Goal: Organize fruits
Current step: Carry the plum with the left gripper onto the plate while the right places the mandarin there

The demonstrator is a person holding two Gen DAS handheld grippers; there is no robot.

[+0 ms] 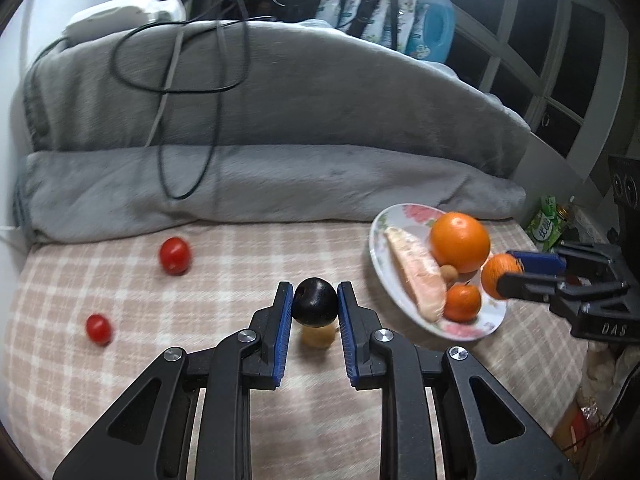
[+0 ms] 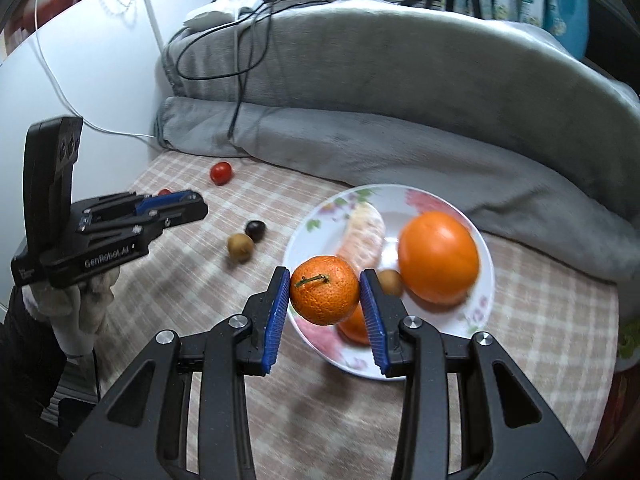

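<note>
Right tongs [image 2: 325, 292] grip a mandarin [image 2: 325, 290] above the near rim of the plate [image 2: 298, 248]. Released here, it could strike the big orange [image 2: 438, 256] and roll onto the bed [image 2: 540, 320]. Left tongs [image 1: 314, 286] are narrowed, empty (a dark fruit [image 1: 315, 307] lies beyond them).

The small brownish round fruit [image 1: 316, 337] on the checked cloth is largely hidden behind the dark plum-like fruit [image 1: 315, 307] and is blurred. A second small orange mandarin [image 2: 354, 326] on the flowered white plate [image 2: 298, 248] is mostly covered by the held mandarin [image 2: 325, 290]. The large orange [image 2: 439, 257] is smeared by motion. The blue plastic bottle [image 2: 568, 12] is cut off by the frame's top edge.
</note>
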